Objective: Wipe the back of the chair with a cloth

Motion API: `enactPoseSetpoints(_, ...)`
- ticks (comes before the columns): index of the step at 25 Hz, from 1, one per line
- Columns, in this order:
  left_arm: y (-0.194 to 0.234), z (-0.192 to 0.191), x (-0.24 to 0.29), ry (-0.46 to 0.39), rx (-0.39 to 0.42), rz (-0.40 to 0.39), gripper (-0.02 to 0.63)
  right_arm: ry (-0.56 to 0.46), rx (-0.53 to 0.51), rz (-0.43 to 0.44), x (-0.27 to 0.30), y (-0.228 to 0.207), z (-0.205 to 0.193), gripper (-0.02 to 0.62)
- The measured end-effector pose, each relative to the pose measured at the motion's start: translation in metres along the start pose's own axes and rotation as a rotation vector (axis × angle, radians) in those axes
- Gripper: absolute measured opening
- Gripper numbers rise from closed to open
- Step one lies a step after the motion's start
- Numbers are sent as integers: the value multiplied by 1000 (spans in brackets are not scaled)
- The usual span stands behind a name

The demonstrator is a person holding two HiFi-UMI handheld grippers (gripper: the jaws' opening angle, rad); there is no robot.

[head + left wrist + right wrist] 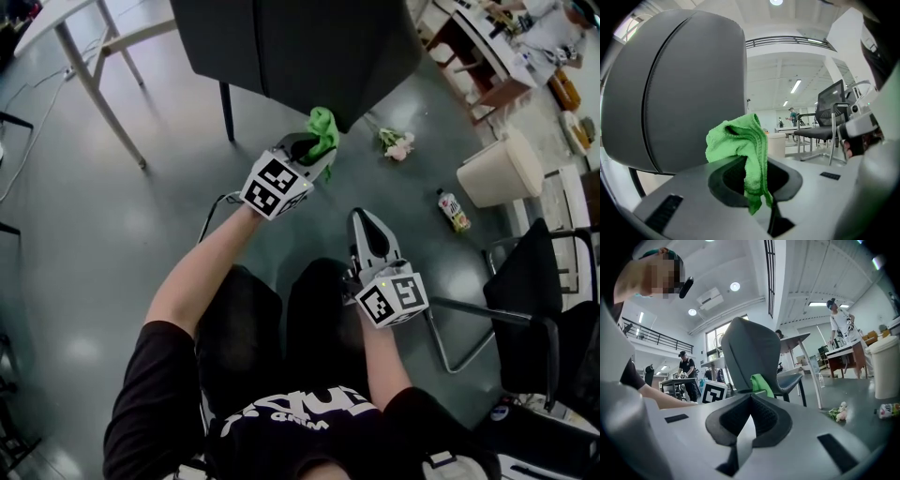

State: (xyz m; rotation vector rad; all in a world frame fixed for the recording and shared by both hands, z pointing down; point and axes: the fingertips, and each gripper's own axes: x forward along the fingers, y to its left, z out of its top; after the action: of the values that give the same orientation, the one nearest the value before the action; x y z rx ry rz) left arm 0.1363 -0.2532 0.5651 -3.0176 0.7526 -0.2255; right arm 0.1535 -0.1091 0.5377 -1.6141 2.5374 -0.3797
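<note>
The two jaws of the left gripper are pinched shut on a green cloth. The cloth sticks up out of the jaws in a soft bunch, and one end hangs down between them. Just past the cloth is the chair back, big, gray and smooth. The cloth is at the chair back's bottom edge, near its right corner. I cannot tell if the cloth touches it yet or is only just beside it. The right gripper has its jaws pressed together with nothing between them. It is held low and near the person's knees, well apart from the chair back, and it has no job right now. I think this is the start of the wiping step: the cloth is held and is up at the chair back, but a rub across it has not been made. The next move calls for pushing the cloth flat on the gray back and sliding it from side to side, with the jaws kept tight so the cloth does not slip out. On the floor past the chair lie a small bunch of flowers and a bottle, near a white bin.
</note>
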Motion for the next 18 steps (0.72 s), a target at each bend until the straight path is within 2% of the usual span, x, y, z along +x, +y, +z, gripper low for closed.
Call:
enactPoseSetpoints(5, 5, 5, -14, 10, 11, 14, 63, 2, 4, 21, 5, 6, -1, -3)
enactPoseSetpoints(13, 82, -2, -71, 6, -63, 229, 63, 18, 10, 38, 12, 9, -5, -3)
enactPoseSetpoints(18, 105, 6, -98, -9, -114, 273, 63, 50, 8, 41, 29, 20, 1, -3)
